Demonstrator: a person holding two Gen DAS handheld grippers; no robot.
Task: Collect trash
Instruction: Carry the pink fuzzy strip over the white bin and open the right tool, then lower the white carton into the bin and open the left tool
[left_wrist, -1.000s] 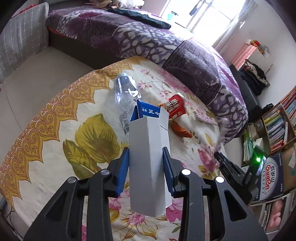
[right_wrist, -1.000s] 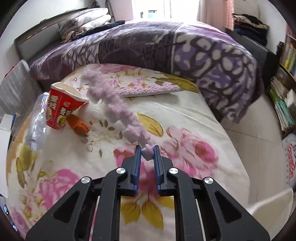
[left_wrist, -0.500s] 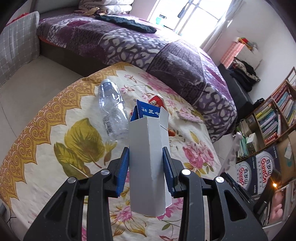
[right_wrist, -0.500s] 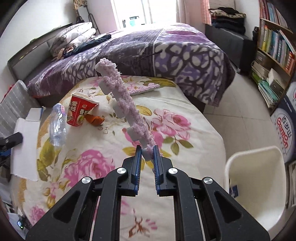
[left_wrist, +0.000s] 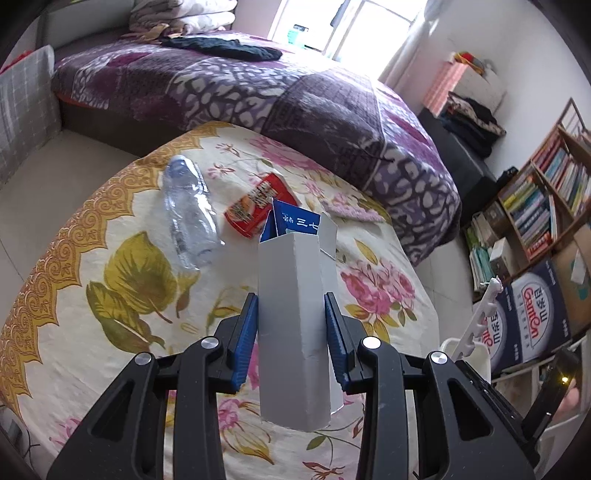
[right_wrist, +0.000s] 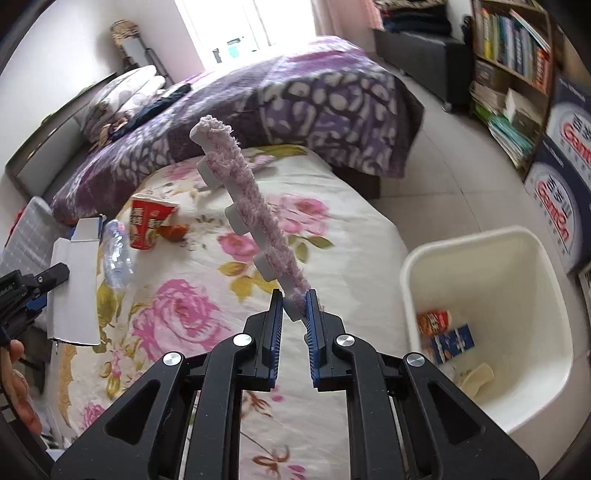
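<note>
- Left wrist view: my left gripper (left_wrist: 291, 332) had its jaws clamped on the sides of an opened white carton (left_wrist: 293, 325), held upright above the floral cloth (left_wrist: 110, 295). Still lying on that cloth, beyond the carton, were a crushed clear bottle (left_wrist: 190, 216), a red noodle cup (left_wrist: 258, 210) and a purple fuzzy strip (left_wrist: 351, 212). So I judged three pieces at least were left to gather.
- Right wrist view: my right gripper (right_wrist: 294, 306) had its jaws pinched tight on the lower end of a pink fuzzy strip on white backing (right_wrist: 251, 206), which stood up over the floral cloth. The white bin (right_wrist: 480, 258), to the cloth's right, already held a red can, a blue packet and a pale scrap. An orange scrap (right_wrist: 173, 232) lay beside the noodle cup. Neither held piece was in the bin yet.
</note>
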